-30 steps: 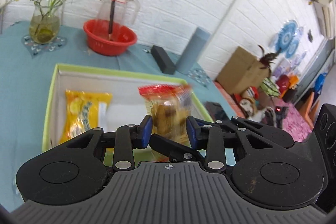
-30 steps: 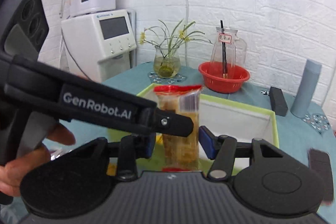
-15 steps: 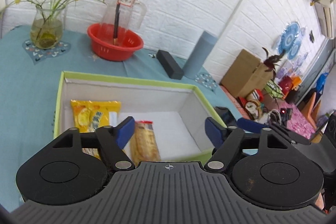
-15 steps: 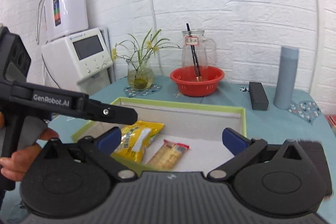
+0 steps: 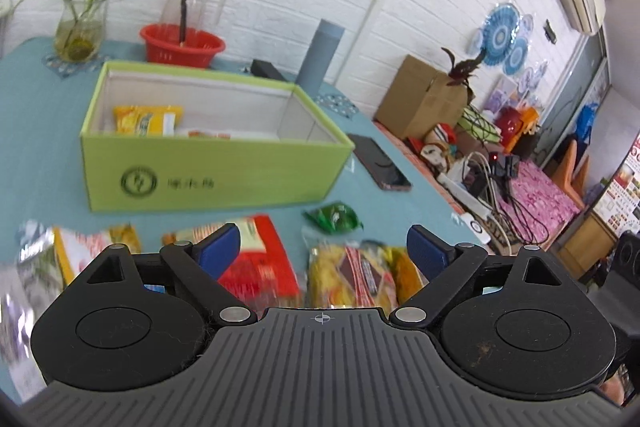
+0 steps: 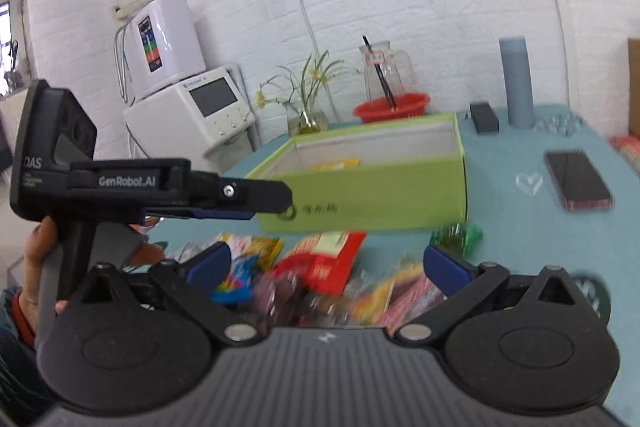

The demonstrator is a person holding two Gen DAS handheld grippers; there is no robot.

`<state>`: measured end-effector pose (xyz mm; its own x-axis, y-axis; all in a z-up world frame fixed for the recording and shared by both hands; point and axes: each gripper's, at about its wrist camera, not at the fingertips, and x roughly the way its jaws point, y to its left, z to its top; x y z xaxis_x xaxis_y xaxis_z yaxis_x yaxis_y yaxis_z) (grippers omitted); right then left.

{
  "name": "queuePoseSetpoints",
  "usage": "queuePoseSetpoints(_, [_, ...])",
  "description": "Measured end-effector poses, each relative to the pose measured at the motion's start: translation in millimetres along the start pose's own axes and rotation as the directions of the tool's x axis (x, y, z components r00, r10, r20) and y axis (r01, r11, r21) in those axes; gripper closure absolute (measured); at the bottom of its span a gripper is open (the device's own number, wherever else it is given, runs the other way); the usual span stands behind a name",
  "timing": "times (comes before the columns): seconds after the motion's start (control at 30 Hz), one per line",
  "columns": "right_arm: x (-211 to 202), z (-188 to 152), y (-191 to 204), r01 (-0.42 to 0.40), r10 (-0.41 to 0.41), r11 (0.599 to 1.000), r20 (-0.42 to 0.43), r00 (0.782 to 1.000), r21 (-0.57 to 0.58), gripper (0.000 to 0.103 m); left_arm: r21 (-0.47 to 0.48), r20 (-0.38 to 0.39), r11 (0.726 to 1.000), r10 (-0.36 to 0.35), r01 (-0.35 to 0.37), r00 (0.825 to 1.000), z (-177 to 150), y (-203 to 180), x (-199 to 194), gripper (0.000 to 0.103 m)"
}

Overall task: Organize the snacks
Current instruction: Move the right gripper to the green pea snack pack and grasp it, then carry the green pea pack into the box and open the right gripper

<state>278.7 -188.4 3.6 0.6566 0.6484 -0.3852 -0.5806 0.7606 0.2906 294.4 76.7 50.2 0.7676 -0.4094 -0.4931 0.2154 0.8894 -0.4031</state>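
Note:
A green box (image 5: 208, 171) stands on the teal table, also in the right wrist view (image 6: 380, 195). Inside lie a yellow snack bag (image 5: 146, 119) and a second packet (image 5: 208, 135). Several loose snacks lie in front of the box: a red pack (image 5: 256, 263), a yellow pack (image 5: 356, 279) and a small green pack (image 5: 334, 217). My left gripper (image 5: 323, 253) is open and empty above the loose snacks. My right gripper (image 6: 326, 265) is open and empty above the same pile, near a red pack (image 6: 328, 259). The left gripper's body (image 6: 160, 183) shows in the right wrist view.
A phone (image 5: 378, 163) lies right of the box. Behind the box stand a red bowl with a glass jug (image 5: 182, 45), a flower vase (image 5: 80, 31), a grey cylinder (image 5: 318, 55) and a black block (image 5: 268, 69). A white appliance (image 6: 180, 99) stands far left.
A second ago both grippers held a biscuit packet over the box. It now lies inside the box. Both grippers have opened and drawn back low over the loose snacks.

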Motion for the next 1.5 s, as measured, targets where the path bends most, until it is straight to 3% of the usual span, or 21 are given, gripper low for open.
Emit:
queuePoseSetpoints(0.17, [-11,-47,8,0.079,-0.078,0.997,-0.072,0.994,0.008,0.000,-0.043,-0.043,0.997,-0.062,0.060,0.997,-37,-8,-9,0.026])
queuePoseSetpoints(0.23, [-10,-60,8,0.117,-0.117,0.993,-0.100,0.988,-0.003,0.000,-0.031,-0.088,0.993,-0.116,0.113,0.989,-45,-17,-1,0.034])
queuePoseSetpoints(0.33, [-10,-67,5,0.131,-0.132,0.991,-0.112,0.985,-0.009,0.001,-0.014,-0.170,0.983,-0.181,0.182,0.969,-54,-36,20,0.038])
queuePoseSetpoints(0.47, [0,-69,5,0.140,-0.146,0.988,-0.136,0.980,-0.059,0.001,0.049,-0.252,0.983,-0.158,0.176,0.955,-60,-56,55,0.044])
queuePoseSetpoints(0.5, [2,-70,5,0.135,-0.144,0.989,-0.145,0.979,-0.066,0.001,0.053,-0.274,0.985,-0.142,0.163,0.951,-61,-58,63,0.049])
queuePoseSetpoints(0.53, [5,-71,3,0.136,-0.145,0.989,-0.154,0.978,-0.064,0.001,0.050,-0.295,0.986,-0.139,0.161,0.945,-62,-58,71,0.061])
queuePoseSetpoints(0.6, [8,-72,-4,0.133,-0.138,0.990,-0.169,0.976,-0.045,0.001,0.037,-0.323,0.988,-0.131,0.151,0.937,-65,-57,80,0.069])
queuePoseSetpoints(0.67, [7,-74,-7,0.107,-0.111,0.994,-0.173,0.979,-0.032,0.001,0.011,-0.354,0.983,-0.167,0.183,0.920,-68,-56,84,0.078])
queuePoseSetpoints(0.9, [-16,-82,-8,0.148,-0.157,0.987,-0.176,0.972,-0.064,0.001,0.012,-0.397,0.980,-0.178,0.199,0.900,-95,-73,71,0.077])
queuePoseSetpoints(1.07, [-23,-81,-10,0.215,-0.220,0.975,-0.129,0.967,-0.055,0.001,0.041,-0.337,0.987,-0.133,0.155,0.932,-81,-81,67,0.063])
queuePoseSetpoints(1.17, [-18,-83,-7,0.243,-0.254,0.965,-0.130,0.959,-0.094,0.001,0.010,-0.349,0.990,-0.128,0.140,0.928,-78,-78,77,0.063])
queuePoseSetpoints(1.23, [-13,-88,-8,0.259,-0.274,0.959,-0.148,0.950,-0.112,0.004,0.001,-0.379,0.991,-0.126,0.136,0.917,-83,-76,85,0.067])
queuePoseSetpoints(1.27, [-13,-90,-5,0.281,-0.300,0.949,-0.131,0.945,-0.145,0.013,0.009,-0.364,0.990,-0.128,0.141,0.923,-86,-77,85,0.067])
queuePoseSetpoints(1.3, [-14,-90,0,0.297,-0.318,0.939,-0.114,0.941,-0.172,0.043,0.024,-0.360,0.990,-0.118,0.136,0.926,-87,-78,83,0.075])
queuePoseSetpoints(1.33, [-16,-88,-1,0.273,-0.292,0.950,-0.119,0.949,-0.149,0.048,0.034,-0.367,0.991,-0.110,0.131,0.924,-89,-78,83,0.093])
queuePoseSetpoints(1.43, [-20,-82,-9,0.262,-0.272,0.961,-0.129,0.954,-0.091,0.050,0.021,-0.361,0.992,-0.108,0.124,0.926,-87,-75,79,0.103])
queuePoseSetpoints(1.5, [-26,-76,-7,0.250,-0.258,0.965,-0.122,0.959,-0.077,0.050,-0.004,-0.348,0.991,-0.129,0.137,0.929,-82,-74,72,0.103])
